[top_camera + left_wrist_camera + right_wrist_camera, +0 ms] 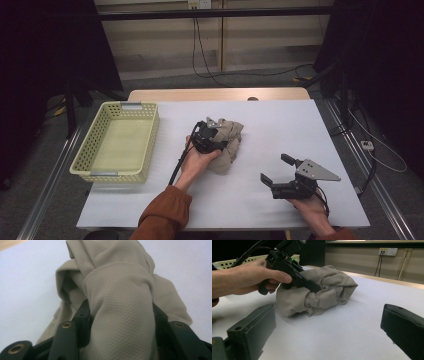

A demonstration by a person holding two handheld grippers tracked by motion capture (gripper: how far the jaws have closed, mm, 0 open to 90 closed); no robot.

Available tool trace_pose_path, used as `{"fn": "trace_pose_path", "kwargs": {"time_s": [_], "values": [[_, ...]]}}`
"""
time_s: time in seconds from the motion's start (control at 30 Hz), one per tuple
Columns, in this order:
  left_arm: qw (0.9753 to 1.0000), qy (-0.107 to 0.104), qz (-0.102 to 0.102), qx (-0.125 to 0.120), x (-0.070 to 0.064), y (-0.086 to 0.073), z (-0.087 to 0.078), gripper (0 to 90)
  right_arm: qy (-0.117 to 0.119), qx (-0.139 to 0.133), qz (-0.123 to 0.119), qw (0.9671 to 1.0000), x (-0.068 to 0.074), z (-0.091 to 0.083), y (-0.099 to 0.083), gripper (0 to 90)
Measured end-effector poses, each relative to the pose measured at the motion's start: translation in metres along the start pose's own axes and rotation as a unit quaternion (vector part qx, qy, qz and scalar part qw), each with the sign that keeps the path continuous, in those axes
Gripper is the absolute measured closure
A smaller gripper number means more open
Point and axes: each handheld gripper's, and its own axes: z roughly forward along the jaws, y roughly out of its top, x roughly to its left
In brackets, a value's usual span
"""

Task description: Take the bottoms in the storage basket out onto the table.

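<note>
the cloth (120, 310) hides the left gripper's (120, 315) fingers (83, 315) tips.

A pale yellow perforated basket (116, 141) sits on the left part of the white table (280, 130), its inside bare, with grey handle plates at its near and far ends. Behind the table a wooden edge shows, then a beige wall panel (165, 35) with a white socket (199, 4) and black cables (200, 55) hanging to the grey floor
</note>
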Motion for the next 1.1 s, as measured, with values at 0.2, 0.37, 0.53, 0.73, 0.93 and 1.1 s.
{"fn": "trace_pose_path", "kwargs": {"time_s": [0.2,0.37,0.53,0.73,0.93,1.1], "values": [[0.9999,-0.006,-0.011,-0.001,0.003,-0.002,0.008,46.6,-0.001,0.0,0.004,1.0,-0.001,0.0,0.0,0.0],[0.9992,-0.018,-0.036,-0.004,0.009,-0.004,0.014,44.0,-0.001,-0.002,0.005,1.0,-0.002,0.0,-0.001,0.0],[0.9997,-0.014,-0.019,0.003,0.007,-0.001,0.017,38.7,-0.002,-0.001,0.008,1.0,-0.002,0.0,-0.001,0.0],[0.9997,-0.018,-0.016,0.004,0.006,-0.001,0.017,30.9,-0.001,-0.001,0.007,1.0,-0.002,0.0,-0.001,0.0],[0.9998,-0.015,-0.004,0.011,0.0,0.0,0.016,22.6,0.001,-0.001,0.008,1.0,-0.002,0.0,-0.001,0.0],[0.9996,-0.024,-0.012,0.002,0.003,0.001,0.014,17.3,0.0,-0.002,0.006,1.0,-0.003,0.0,-0.002,0.0]]}}
